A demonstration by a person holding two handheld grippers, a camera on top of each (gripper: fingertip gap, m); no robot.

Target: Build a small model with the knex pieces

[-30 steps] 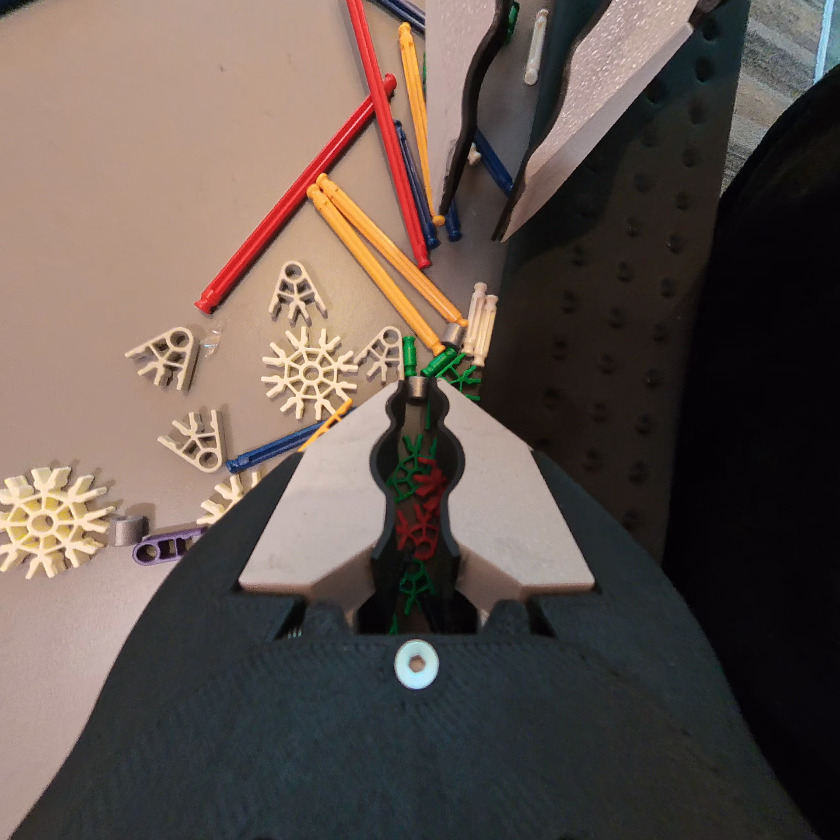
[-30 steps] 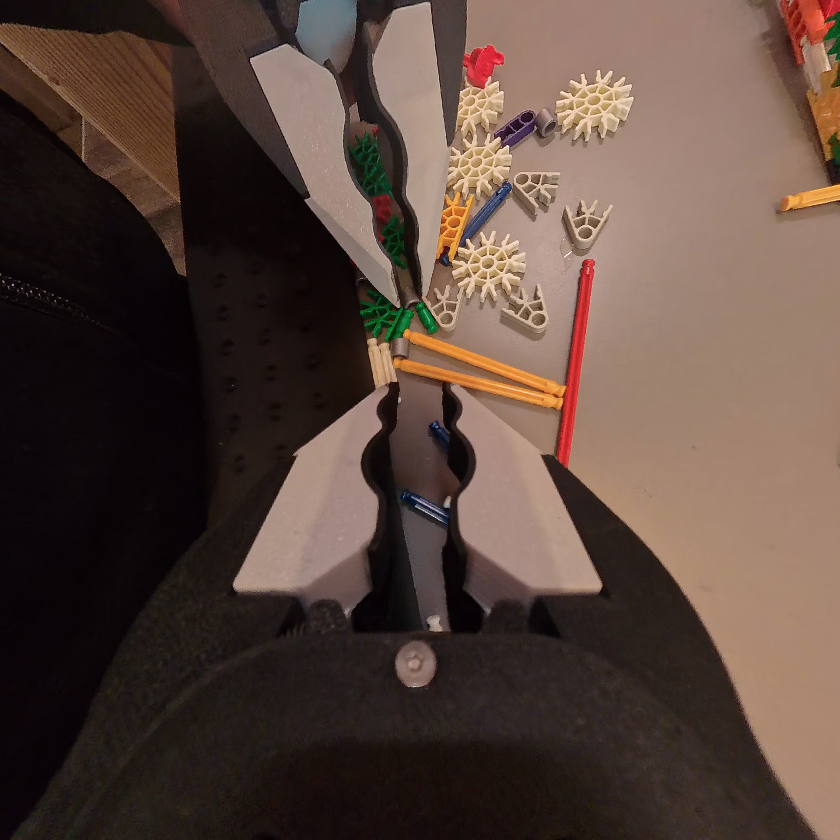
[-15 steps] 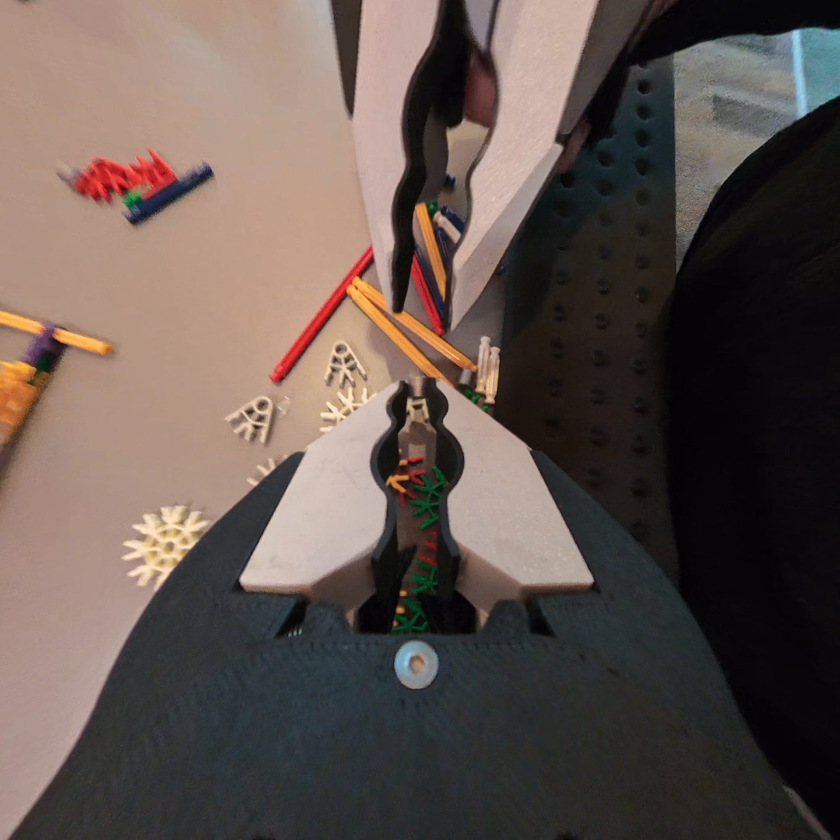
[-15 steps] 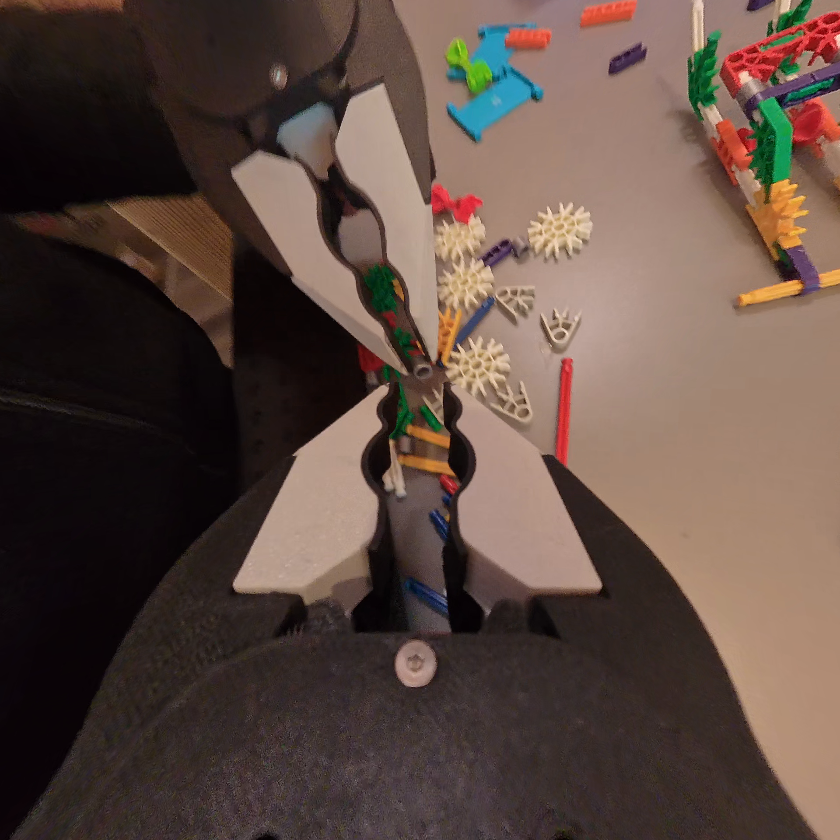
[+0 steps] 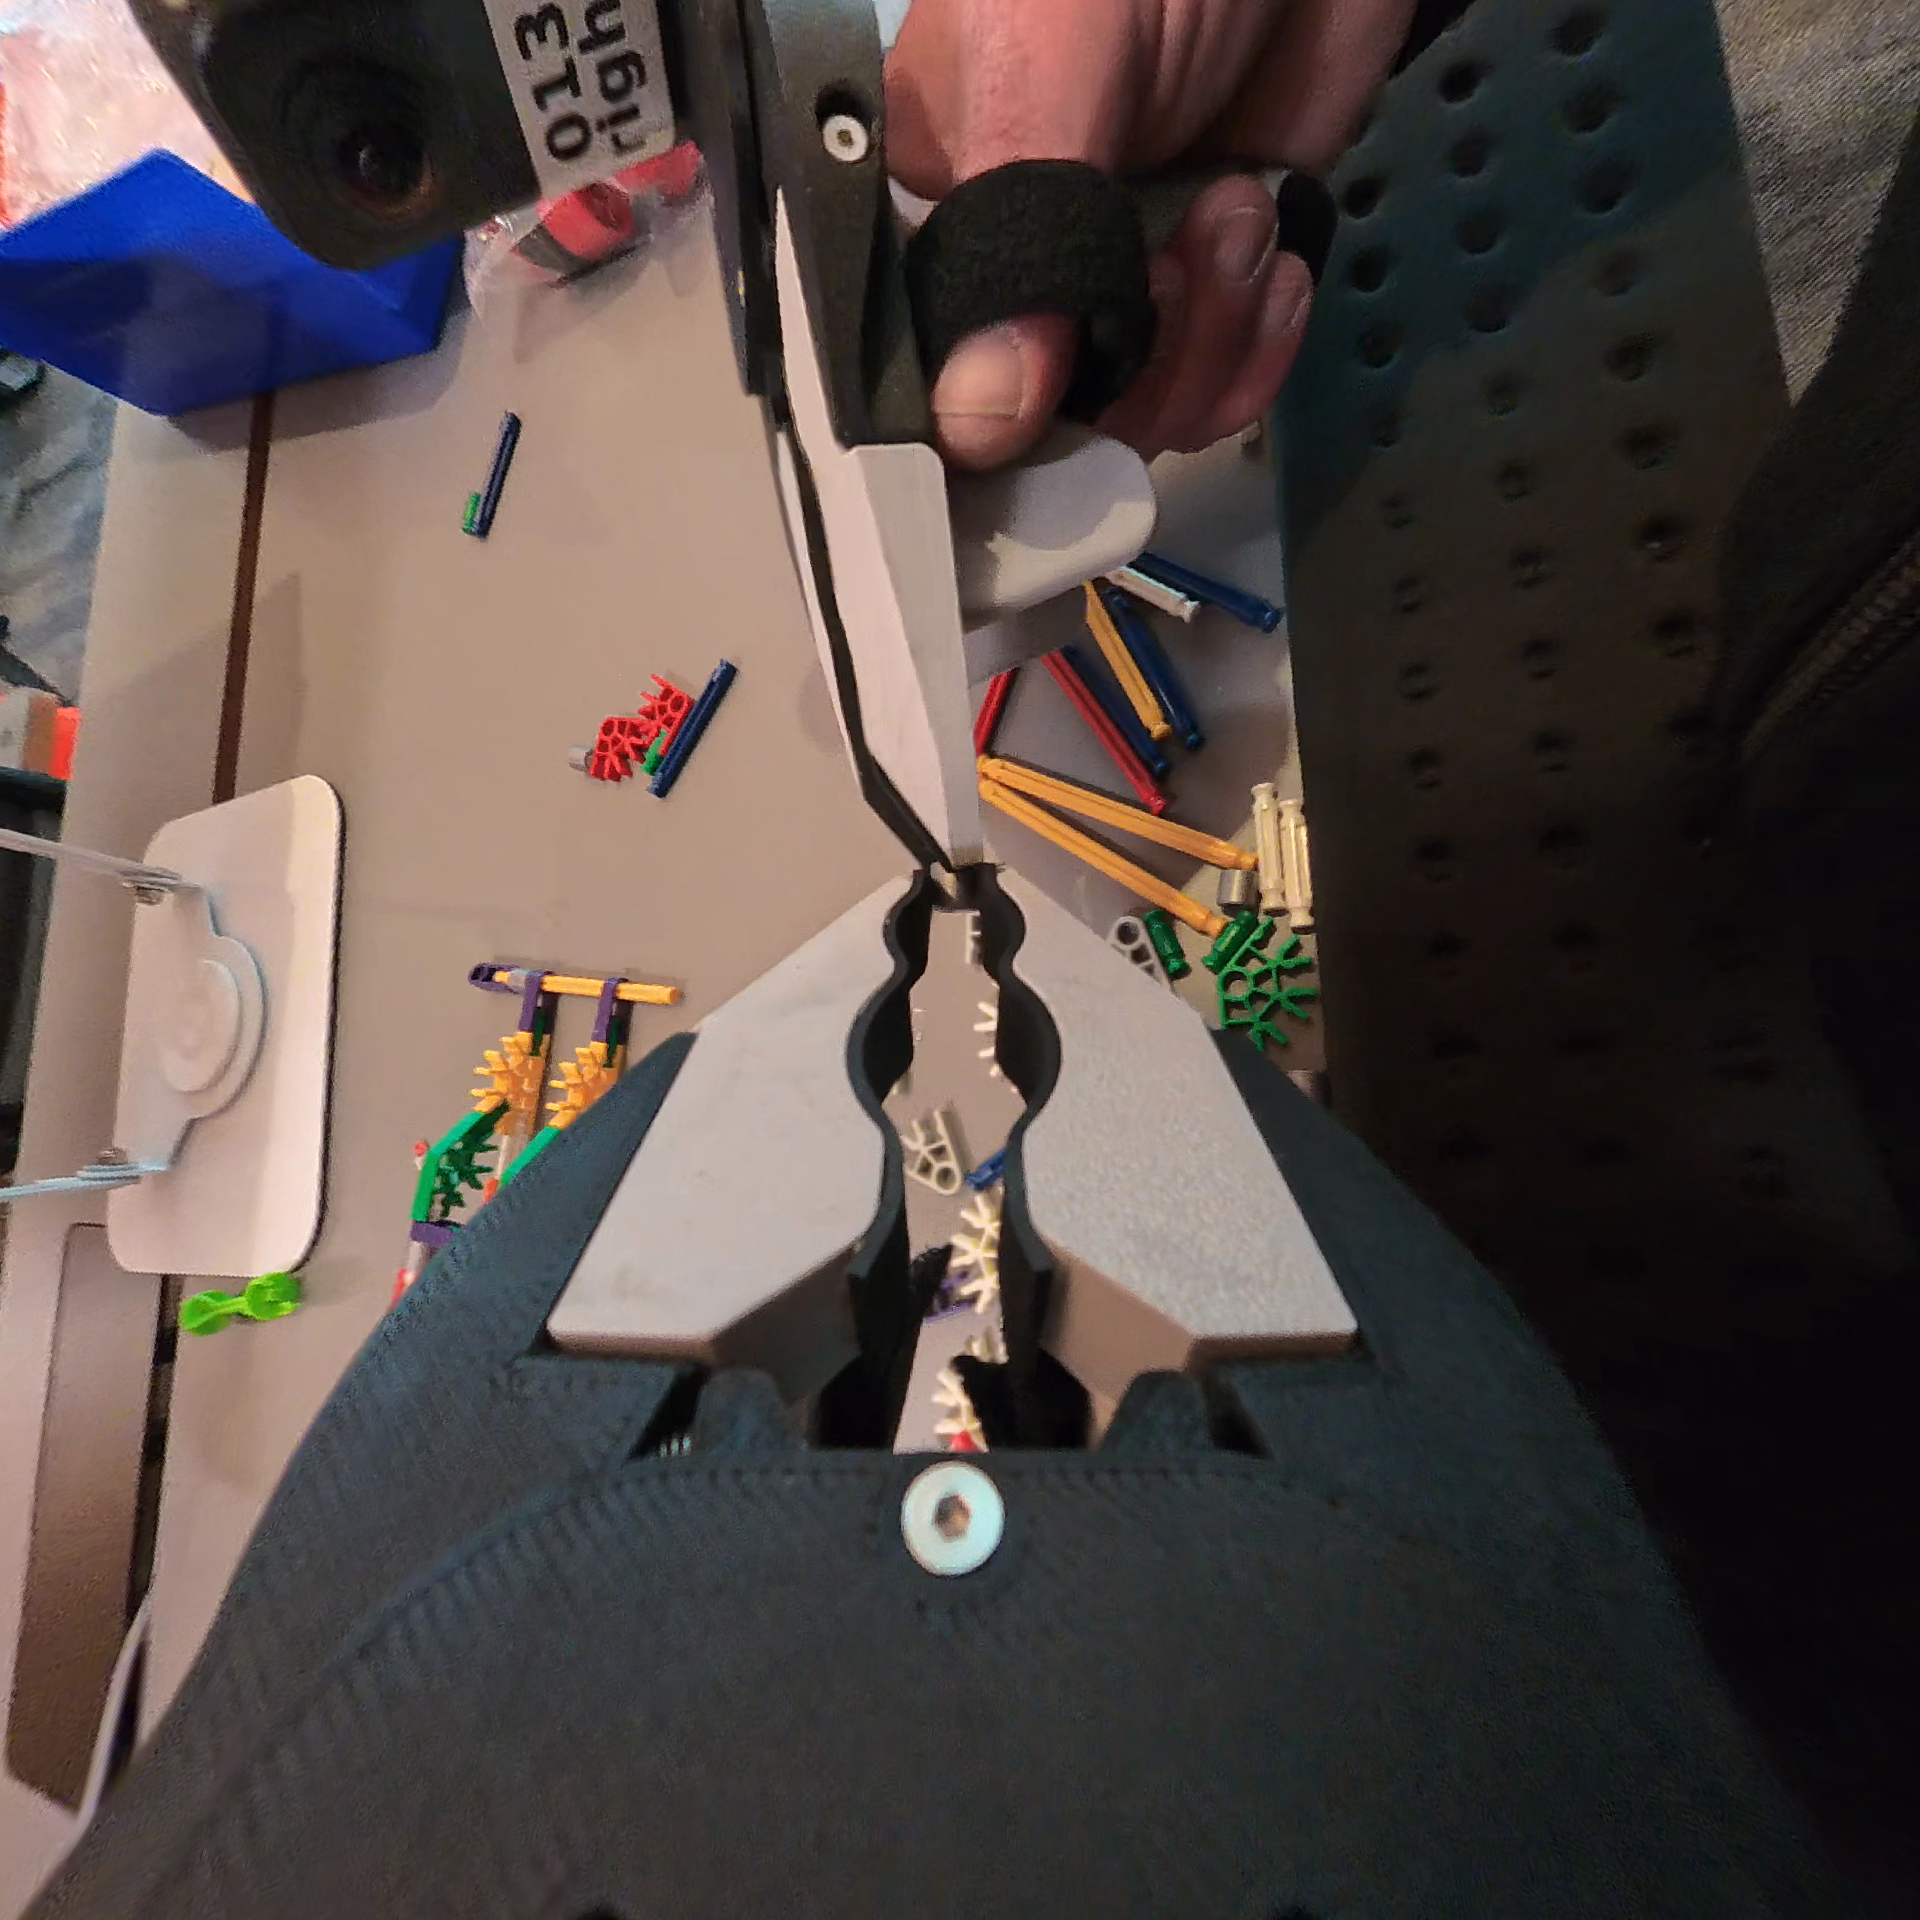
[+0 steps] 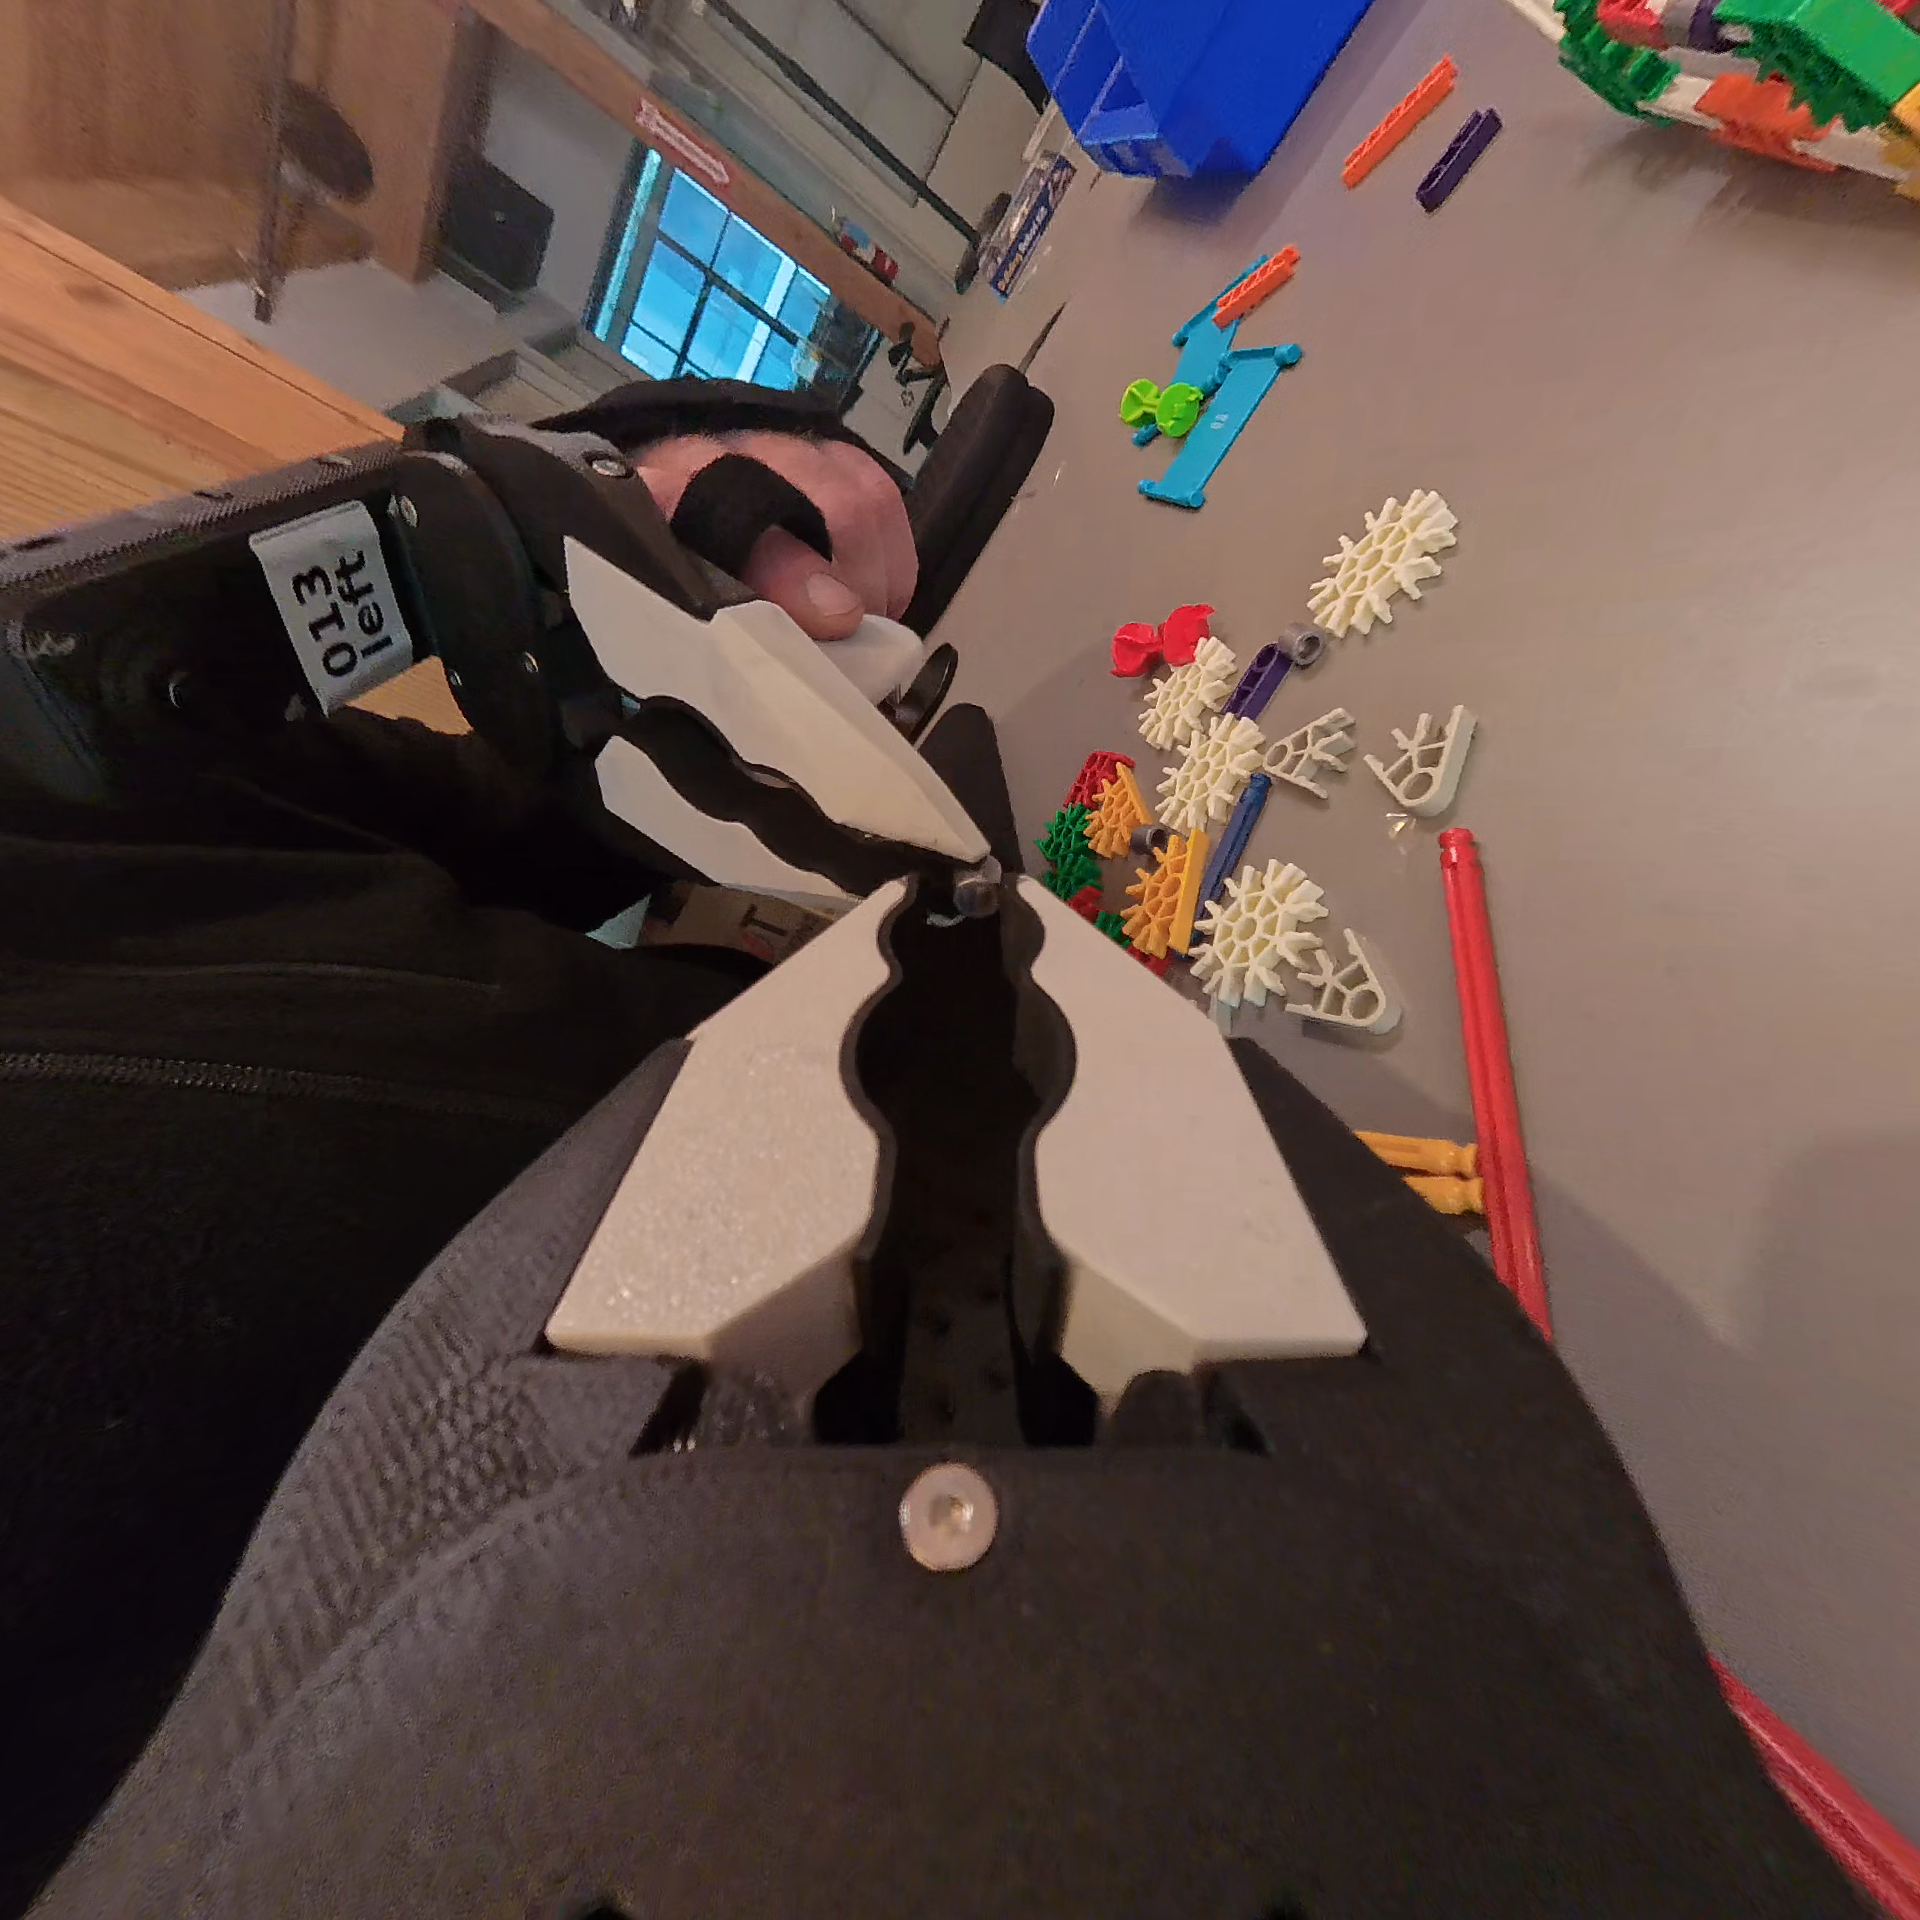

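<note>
Left gripper [image 5: 951, 883] and right gripper [image 6: 961, 894] tip to tip, both fingers clamped on one small grey cylindrical connector [image 6: 975, 891], four cream snowflake connectors [image 6: 1257, 930] at 2 o'clock on grey worktop [image 6: 1662, 623], two yellow rods [image 5: 1112, 821], labels on both.

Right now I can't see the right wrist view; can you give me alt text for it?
The right tongs and the left tongs meet tip to tip above a grey table, pinching a small grey cylindrical connector between them. To the right lie cream snowflake-shaped plastic connectors, a long red plastic rod and a blue plastic bin far back.
</note>
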